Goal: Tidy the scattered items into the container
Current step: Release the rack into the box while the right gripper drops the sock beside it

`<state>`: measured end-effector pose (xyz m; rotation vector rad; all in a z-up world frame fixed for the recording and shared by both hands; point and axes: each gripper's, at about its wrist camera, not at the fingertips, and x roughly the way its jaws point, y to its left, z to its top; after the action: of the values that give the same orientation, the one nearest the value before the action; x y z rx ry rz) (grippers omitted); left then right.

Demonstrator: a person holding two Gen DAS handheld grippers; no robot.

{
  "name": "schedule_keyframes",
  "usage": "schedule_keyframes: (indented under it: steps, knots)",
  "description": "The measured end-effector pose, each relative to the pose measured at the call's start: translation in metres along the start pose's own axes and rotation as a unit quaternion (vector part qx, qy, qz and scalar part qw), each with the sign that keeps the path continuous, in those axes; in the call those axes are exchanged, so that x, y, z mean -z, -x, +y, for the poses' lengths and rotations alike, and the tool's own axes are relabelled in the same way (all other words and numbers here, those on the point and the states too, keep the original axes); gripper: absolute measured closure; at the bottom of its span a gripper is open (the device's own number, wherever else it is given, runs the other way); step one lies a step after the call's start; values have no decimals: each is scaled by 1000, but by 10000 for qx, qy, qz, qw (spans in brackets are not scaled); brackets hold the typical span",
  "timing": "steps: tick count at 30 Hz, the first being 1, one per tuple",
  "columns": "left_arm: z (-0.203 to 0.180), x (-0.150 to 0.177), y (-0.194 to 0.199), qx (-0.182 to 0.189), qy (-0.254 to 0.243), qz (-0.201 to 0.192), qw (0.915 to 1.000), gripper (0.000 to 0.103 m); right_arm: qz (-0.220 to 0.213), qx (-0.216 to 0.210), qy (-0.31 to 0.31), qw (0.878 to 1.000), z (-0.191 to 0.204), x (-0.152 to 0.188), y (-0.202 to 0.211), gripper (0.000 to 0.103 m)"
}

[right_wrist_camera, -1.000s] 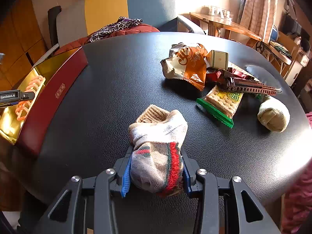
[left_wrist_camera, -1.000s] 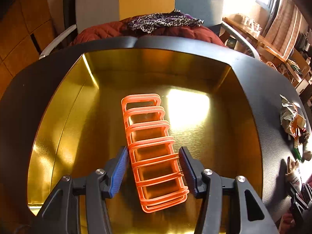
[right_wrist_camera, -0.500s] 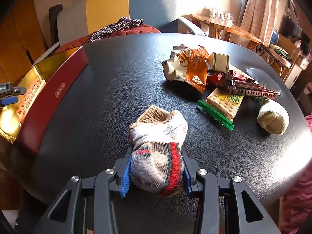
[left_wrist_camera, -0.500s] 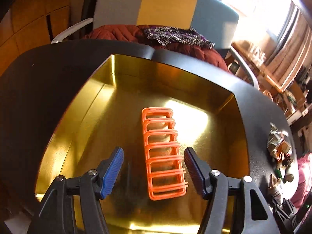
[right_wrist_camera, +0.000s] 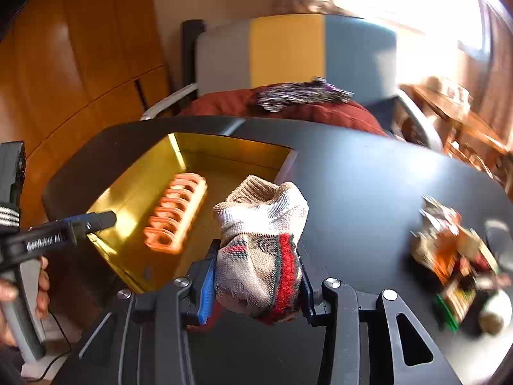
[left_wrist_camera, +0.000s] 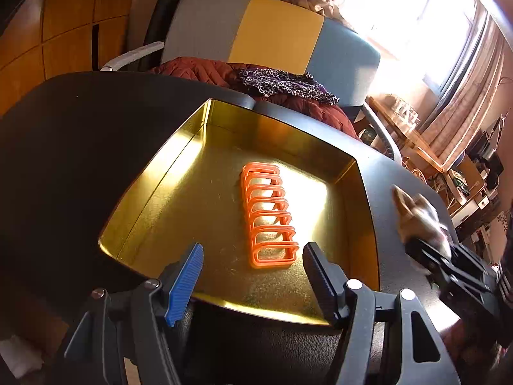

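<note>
- Presently, a rolled sock (right_wrist_camera: 259,250) is clamped between the jaws of the right gripper (right_wrist_camera: 256,276), held above the black counter (right_wrist_camera: 368,173) just beside the gold container (right_wrist_camera: 231,150).
- An orange rack (left_wrist_camera: 267,216) is already lying flat in the container (mid-floor, apart from the walls).
- The left gripper (left_wrist_camera: 253,272) is held at the near rim, jaws wide apart and empty.
- For a clean drop, the sock should be carried over the right wall and released onto bare gold beside the rack.
- The left gripper could be judged an obstacle if kept there.
- Wrappers (right_wrist_camera: 449,243) and a second rolled sock (right_wrist_camera: 495,314) are left on the counter, well apart.
</note>
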<state>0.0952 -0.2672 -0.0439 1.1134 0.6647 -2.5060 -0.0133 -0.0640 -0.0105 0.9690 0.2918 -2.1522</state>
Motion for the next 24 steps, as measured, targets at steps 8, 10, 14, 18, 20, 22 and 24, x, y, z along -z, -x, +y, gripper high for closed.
schedule_keyframes:
  steps: [8,10,14,18,20,22,24]
  knots:
    - [16,9,2,29,190,29,9998,37,505,-83,355,9981,37,-34,-74,58]
    - [20,10,3,12,243,14,9997,37,620,-101,344,9974,40,-37,-88,55]
    - [25,13,5,-26,300,-4,9995,37,644,-178,304,9973,49,-41,-97,52]
    - [28,16,6,-32,341,0,9994,37,534,-238,185,9981,46,-39,-89,50]
    - [27,17,6,-22,341,13,9994,37,496,-293,11,9983,39,-38,-85,49]
    - [25,18,6,-19,313,23,9995,37,408,-319,-114,9986,32,-35,-77,49]
    - [19,19,6,2,231,42,9997,37,282,-348,-281,9986,21,-30,-65,48]
